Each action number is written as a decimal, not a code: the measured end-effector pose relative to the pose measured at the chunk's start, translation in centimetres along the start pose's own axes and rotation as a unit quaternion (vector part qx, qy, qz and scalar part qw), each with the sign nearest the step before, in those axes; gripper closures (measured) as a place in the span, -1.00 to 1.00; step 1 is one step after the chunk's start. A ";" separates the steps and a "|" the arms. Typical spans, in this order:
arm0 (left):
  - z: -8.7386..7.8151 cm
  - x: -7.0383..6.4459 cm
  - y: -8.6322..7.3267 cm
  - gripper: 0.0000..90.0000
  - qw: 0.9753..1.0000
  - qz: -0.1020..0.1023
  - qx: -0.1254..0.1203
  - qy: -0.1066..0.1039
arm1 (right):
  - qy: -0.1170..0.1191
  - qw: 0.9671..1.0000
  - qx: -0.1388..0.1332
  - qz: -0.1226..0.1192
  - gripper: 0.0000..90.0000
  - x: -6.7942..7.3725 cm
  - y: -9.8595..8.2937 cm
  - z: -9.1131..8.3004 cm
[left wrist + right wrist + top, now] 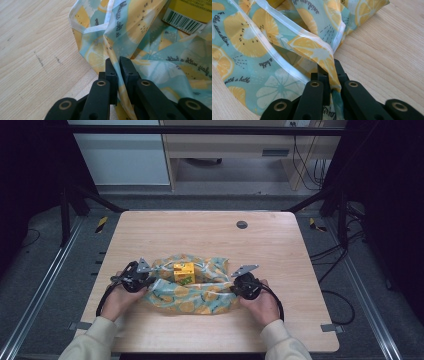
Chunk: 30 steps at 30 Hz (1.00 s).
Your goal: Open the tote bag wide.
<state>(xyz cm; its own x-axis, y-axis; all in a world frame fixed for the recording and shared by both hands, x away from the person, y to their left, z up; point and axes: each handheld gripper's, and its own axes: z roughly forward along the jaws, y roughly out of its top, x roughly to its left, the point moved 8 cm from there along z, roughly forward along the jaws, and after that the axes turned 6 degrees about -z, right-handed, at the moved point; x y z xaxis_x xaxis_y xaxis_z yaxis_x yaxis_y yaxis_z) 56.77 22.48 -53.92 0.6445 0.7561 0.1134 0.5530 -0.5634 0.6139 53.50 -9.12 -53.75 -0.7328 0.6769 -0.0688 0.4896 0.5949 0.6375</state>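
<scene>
A teal cloth printed with yellow citrus slices [192,295] lies bunched on the wooden table, with a small yellow box [183,272] sitting in its middle. My left gripper [145,284] is shut on the cloth's left edge; the left gripper view shows the cloth [140,27] pinched between the black jaws of that gripper [118,62], with the box's barcode side [186,15] beyond. My right gripper [235,289] is shut on the cloth's right edge, and the right gripper view shows a hemmed fold of the cloth [287,42] clamped at the gripper [327,65].
The wooden table [200,232] has bare surface behind and beside the cloth. A dark round grommet [242,224] sits near its far edge. Black frame posts stand at the back corners, and cables [340,270] lie on the floor to the right.
</scene>
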 end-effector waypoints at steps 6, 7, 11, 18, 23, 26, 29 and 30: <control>0.2 0.1 -0.1 0.90 1.000 -0.003 0.001 0.000 | -0.001 1.000 0.007 -0.004 0.98 -0.1 -0.2 0.1; 0.3 0.1 -0.1 0.90 1.000 -0.003 0.002 0.000 | -0.001 1.000 0.007 -0.004 0.98 -0.1 -0.2 0.1; 0.3 0.1 -0.1 0.92 1.000 -0.002 0.001 0.003 | -0.003 1.000 0.008 -0.006 0.98 -0.1 -0.2 0.2; 0.3 0.2 0.0 0.97 1.000 -0.002 -0.001 0.006 | -0.004 1.000 0.011 -0.005 0.98 -0.2 -0.3 0.2; 0.3 0.3 0.0 0.99 1.000 -0.003 -0.003 0.006 | -0.005 1.000 0.013 -0.004 0.98 -0.2 -0.3 0.2; 0.3 0.3 0.0 0.99 1.000 -0.004 -0.002 0.008 | -0.005 1.000 0.015 -0.004 0.99 -0.2 -0.4 0.2; 0.4 0.4 0.0 0.99 1.000 -0.004 -0.001 0.009 | -0.005 1.000 0.015 -0.004 0.99 -0.2 -0.4 0.2; 0.4 0.4 0.0 0.99 1.000 -0.002 0.000 0.011 | -0.004 1.000 0.017 -0.006 0.99 -0.2 -0.4 0.2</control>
<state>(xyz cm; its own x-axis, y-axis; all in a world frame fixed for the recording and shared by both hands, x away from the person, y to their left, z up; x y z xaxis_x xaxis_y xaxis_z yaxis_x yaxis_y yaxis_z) 57.22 22.63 -54.18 0.6300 0.7660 0.1275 0.5556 -0.5594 0.6151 53.54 -9.44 -54.14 -0.7349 0.6729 -0.0837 0.4963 0.6179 0.6098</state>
